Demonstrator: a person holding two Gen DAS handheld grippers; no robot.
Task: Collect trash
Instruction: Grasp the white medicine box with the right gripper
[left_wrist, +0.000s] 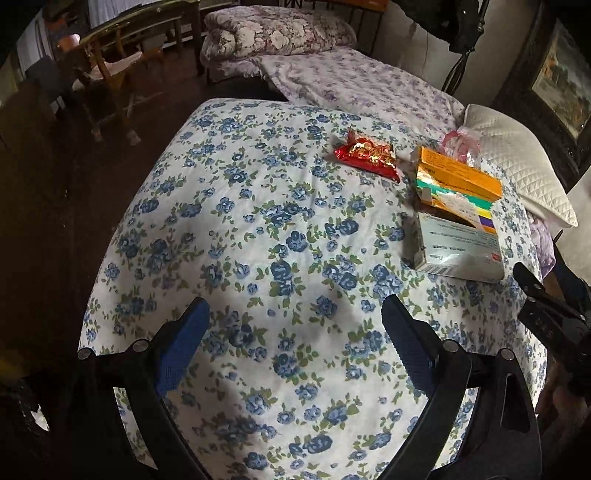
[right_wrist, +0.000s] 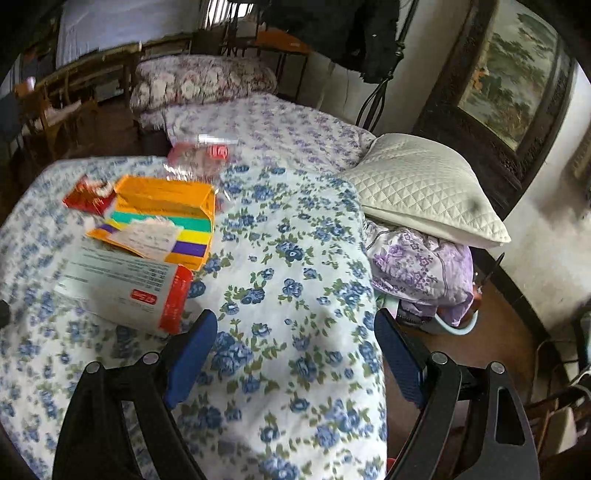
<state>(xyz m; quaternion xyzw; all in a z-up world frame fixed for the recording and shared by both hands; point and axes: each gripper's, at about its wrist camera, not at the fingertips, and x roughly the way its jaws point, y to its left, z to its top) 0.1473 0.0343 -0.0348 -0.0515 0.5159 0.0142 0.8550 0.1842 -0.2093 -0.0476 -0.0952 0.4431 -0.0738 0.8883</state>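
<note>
Left wrist view
Left gripper (left_wrist: 293, 339): released, blue pads wide apart and nothing between them, hanging above the blue-flowered quilt (left_wrist: 229, 229).
Trash: a loose pile up at 1 o'clock, well apart from the fingers. The red wrapper (left_wrist: 367, 157) lies farthest out; the orange box (left_wrist: 456, 181) leans on the grey-white carton (left_wrist: 458, 247), touching it; a clear pink bag (left_wrist: 463, 146) sits just behind the orange box.
Right gripper (left_wrist: 535, 306): only a dark edge shows at 3 o'clock, too little to read its fingers here.

Right wrist view
Right gripper (right_wrist: 295, 343): released as well, pads spread over bare quilt, holding nothing.
Trash: at 10 o'clock. The grey-white carton (right_wrist: 122, 291) lies nearest, just beside the left fingertip (right_wrist: 195, 343); the orange box (right_wrist: 166, 214) overlaps its far end, with the red wrapper (right_wrist: 86, 197) and the pink bag (right_wrist: 199, 158) beyond.
Pillow (right_wrist: 424, 188): at 2 o'clock, not trash.

Doing it well
Judgement: take the carton first with the right gripper. Swing toward 10 o'clock and close across its narrow width, lightly, since it looks empty and crushable. Lifting it may tip the orange box, so the left gripper could steady or take that one.
</note>
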